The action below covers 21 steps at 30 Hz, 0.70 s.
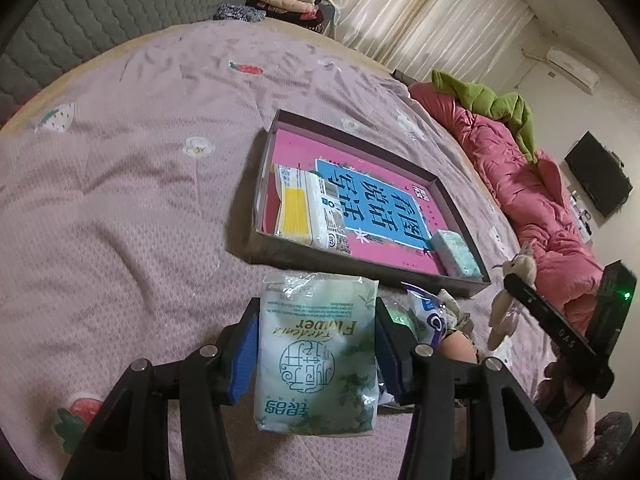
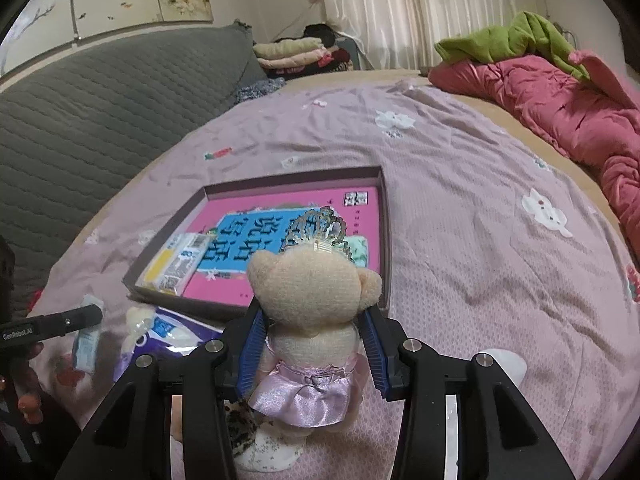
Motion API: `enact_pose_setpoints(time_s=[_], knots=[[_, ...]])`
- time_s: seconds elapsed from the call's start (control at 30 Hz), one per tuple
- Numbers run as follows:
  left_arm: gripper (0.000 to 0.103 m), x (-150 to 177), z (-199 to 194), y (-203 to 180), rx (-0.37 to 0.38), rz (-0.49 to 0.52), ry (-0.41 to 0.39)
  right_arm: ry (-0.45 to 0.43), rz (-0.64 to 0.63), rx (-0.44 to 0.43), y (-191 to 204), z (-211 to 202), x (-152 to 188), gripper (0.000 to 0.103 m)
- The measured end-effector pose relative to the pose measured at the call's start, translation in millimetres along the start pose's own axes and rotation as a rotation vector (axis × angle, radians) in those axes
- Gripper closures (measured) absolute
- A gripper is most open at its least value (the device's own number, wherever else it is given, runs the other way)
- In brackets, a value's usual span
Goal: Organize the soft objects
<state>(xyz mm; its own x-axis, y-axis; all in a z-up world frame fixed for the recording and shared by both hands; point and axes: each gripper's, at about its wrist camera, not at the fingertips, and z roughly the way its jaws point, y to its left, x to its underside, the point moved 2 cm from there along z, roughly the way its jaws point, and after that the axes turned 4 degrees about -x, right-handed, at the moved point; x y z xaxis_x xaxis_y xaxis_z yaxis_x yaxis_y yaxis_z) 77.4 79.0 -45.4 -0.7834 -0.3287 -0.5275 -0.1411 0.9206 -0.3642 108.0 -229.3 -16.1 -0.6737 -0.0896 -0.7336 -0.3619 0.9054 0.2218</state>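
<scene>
My left gripper [image 1: 316,344] is shut on a white and green tissue pack [image 1: 316,356], held above the bed just short of the shallow box [image 1: 460,208]. My right gripper [image 2: 314,344] is shut on a small beige teddy bear [image 2: 312,292] in a lilac dress and a crown, held near the box [image 2: 384,216]. The bear also shows in the left wrist view [image 1: 516,276]. The box holds a pink and blue book [image 1: 360,200], a yellow and white tissue pack [image 1: 304,208] and a small green tissue pack [image 1: 458,252].
A purple and white packet [image 2: 172,332] and other small soft items lie on the pink bedspread [image 2: 460,220] before the box. A rose quilt [image 2: 560,112] with a green garment lies at the bed's far side. Folded clothes [image 2: 292,54] are stacked beyond the grey headboard.
</scene>
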Motion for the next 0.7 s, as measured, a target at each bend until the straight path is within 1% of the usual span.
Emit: enact_pose_setpoints(time_s=[0.47, 0.7], knots=[[0.051, -11, 4, -14, -0.026, 0.067, -0.048, -0.031, -0.008, -0.055, 17, 0, -8, 0.057], [0.051, -23, 11, -25, -0.036, 0.108, -0.078, -0.054, -0.018, -0.069, 24, 4, -17, 0.057]])
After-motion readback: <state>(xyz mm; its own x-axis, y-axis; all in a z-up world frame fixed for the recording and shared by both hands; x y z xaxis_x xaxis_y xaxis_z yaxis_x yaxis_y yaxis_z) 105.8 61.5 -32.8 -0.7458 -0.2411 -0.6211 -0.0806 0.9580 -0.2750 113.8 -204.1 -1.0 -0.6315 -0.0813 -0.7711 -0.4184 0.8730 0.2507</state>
